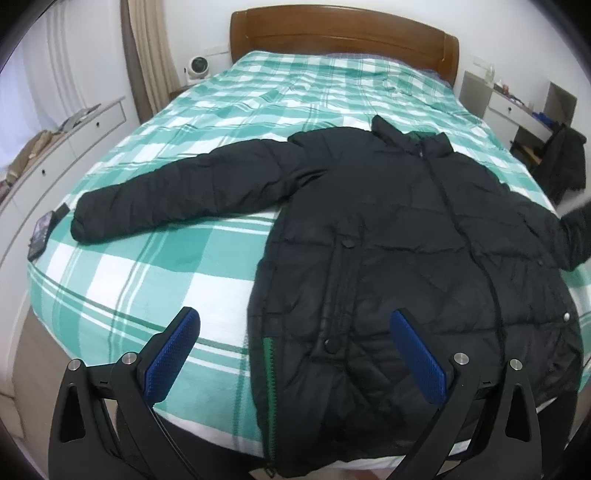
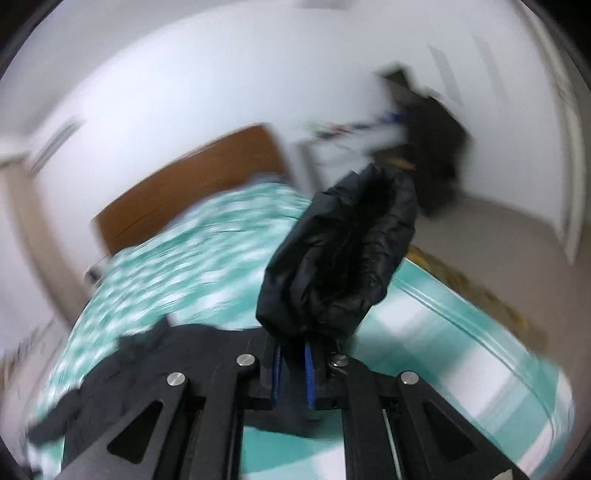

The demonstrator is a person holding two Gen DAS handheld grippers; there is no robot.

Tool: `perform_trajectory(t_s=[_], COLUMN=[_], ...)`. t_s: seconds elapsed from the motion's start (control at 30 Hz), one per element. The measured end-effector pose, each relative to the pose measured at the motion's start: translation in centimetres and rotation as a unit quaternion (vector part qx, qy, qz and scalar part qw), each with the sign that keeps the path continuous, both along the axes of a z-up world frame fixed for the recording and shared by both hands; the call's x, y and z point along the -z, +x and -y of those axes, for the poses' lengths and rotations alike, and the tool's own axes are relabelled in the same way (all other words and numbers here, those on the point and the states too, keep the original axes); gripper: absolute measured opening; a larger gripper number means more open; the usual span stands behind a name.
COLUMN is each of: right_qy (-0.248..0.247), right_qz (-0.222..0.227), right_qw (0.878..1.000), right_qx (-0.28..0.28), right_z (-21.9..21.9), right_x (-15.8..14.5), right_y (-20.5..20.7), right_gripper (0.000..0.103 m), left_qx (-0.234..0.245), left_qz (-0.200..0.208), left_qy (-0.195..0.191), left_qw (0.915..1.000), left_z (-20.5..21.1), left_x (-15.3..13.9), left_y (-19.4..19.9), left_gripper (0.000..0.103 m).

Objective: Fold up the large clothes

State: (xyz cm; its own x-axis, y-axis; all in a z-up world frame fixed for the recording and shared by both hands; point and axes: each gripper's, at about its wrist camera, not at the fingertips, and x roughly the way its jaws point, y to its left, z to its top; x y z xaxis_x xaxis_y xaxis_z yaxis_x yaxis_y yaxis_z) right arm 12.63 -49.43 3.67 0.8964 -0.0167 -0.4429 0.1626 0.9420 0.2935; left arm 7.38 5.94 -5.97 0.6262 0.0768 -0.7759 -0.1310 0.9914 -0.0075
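A black puffer jacket lies front-up on the green checked bed, collar toward the headboard, hem at the near edge. Its left sleeve stretches out flat to the left. My left gripper is open and empty, hovering above the jacket's lower left hem. My right gripper is shut on the cuff end of the jacket's right sleeve and holds it lifted above the bed; this view is motion-blurred. The lifted sleeve shows at the right edge of the left wrist view.
A wooden headboard stands at the far end. A dark phone lies at the bed's left edge. White drawers line the left wall. A desk with a dark garment on a chair stands at the right.
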Motion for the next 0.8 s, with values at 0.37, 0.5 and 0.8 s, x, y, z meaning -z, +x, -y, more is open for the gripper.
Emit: perform_trajectory(t_s=[0.37,0.5,0.8], right_qy=[-0.111,-0.130,-0.143], right_qz=[-0.027,-0.075,-0.160], right_qw=[0.964,0.947,0.923], right_qx=[-0.241,-0.284,-0.319], right_z=[-23.6,-28.4,-31.6], right_x=[-0.6,3.4,11.4], right_y=[4.2,4.1,4.3], right_gripper=[0.010,0.009,0.014], left_qx=[-0.011,-0.019,-0.005], left_qz=[0.002,-0.004,-0.009], left_qy=[-0.011,-0.017,-0.016], left_qw=[0.9999,0.9997,0.9998], left_z=[-1.4,-2.0,-1.0], left_x=[0.5,1.0,1.4], left_y=[-1.3,-1.5,-1.1], left_gripper=[0.103,0.103,0.103])
